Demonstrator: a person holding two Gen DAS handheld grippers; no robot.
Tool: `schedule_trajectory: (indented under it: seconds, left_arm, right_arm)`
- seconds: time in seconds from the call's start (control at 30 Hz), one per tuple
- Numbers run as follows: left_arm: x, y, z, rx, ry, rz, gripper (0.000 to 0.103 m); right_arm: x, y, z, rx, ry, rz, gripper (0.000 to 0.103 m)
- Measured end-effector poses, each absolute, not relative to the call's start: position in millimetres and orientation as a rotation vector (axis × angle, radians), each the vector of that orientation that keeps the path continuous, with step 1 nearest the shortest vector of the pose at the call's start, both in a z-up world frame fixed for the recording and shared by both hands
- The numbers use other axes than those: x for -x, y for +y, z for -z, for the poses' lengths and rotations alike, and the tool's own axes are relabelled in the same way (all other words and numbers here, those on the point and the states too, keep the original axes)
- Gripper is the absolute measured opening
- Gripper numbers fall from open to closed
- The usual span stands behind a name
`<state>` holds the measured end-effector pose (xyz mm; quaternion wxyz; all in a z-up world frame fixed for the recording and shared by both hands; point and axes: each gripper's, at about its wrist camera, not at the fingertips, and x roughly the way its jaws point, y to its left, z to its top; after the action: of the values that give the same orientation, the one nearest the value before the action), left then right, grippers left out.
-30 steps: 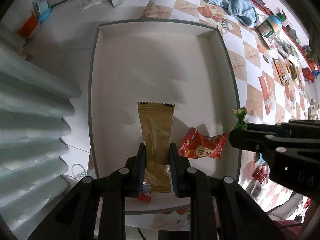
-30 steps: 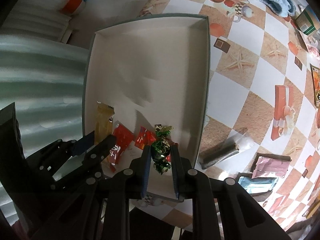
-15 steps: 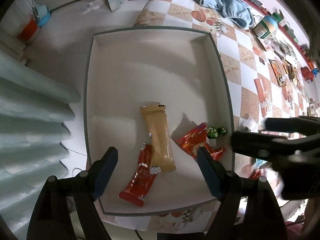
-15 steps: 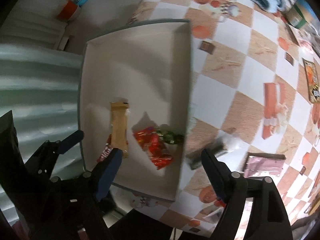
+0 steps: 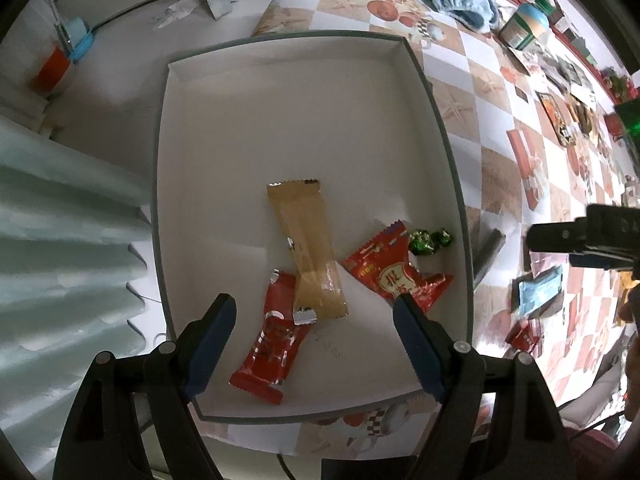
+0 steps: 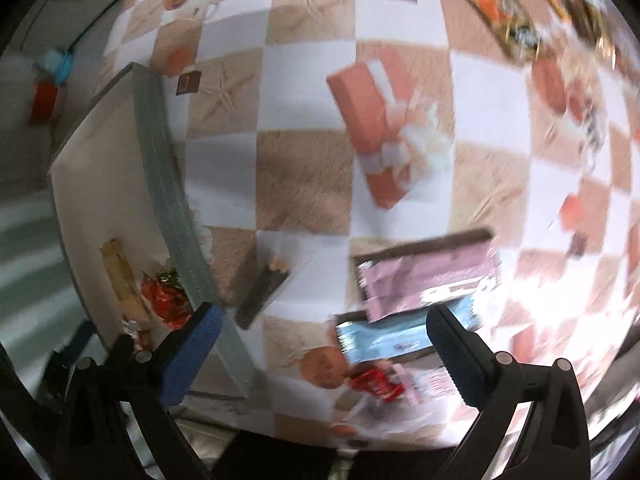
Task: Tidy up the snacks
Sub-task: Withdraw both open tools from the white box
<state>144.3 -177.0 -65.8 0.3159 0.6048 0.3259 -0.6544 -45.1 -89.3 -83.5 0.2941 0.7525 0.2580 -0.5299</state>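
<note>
— In the white box (image 5: 280, 92), toward the left: red packet (image 5: 276, 344) flat, with the tan bar (image 5: 306, 240) dropped across its upper end. Clamped in the left gripper (image 5: 314, 300) a second before; released since, fingers spread wide above both, gripping nothing.

— And further right?

— Red sachet (image 5: 392, 276), then the green candy (image 5: 430, 240) touching its top corner, by the box's right wall. Pinched in the right gripper (image 6: 322, 312) until a moment earlier; freed as well.

— Four snacks in, then. Next?

— Swung right already: right gripper opened wide, empty, over the checked cloth (image 6: 304, 184), near the dark stick (image 6: 262, 292), the blue packet (image 6: 384, 338) and the pink packet (image 6: 428, 276). Probably reaching for one of those; too blurred to say which.
</note>
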Motion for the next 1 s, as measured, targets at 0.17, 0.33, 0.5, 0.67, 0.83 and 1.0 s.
schedule_trajectory:
  seconds: [0.17,0.33,0.5,0.67,0.83,1.0]
  left_arm:
    - [-147,-174,62,-1.597,0.854,1.731,0.083]
    - [-146,-169,59,-1.613,0.826,1.747,0.083]
    - [-132,-157,56,-1.667,0.736,1.79,0.083]
    - [-125,-150,54,-1.699,0.709,1.805,0.083]
    - [-118,-142,49,-1.716,0.681,1.827,0.083]
    - [-106,-136,49,-1.742,0.669,1.848,0.083]
  right_arm:
    - [40,-98,101,-2.079,0.657,1.399,0.103]
    - [38,-100,109,-2.033,0.769,1.441,0.103]
    - [44,-100,111,-2.039,0.703,1.457,0.103]
    - [36,-114,119,-2.007,0.734,1.453,0.103]
    - [32,-110,125,-1.855,0.957,1.517,0.103]
    - [59,-86,127,-1.882,0.915,1.55,0.103]
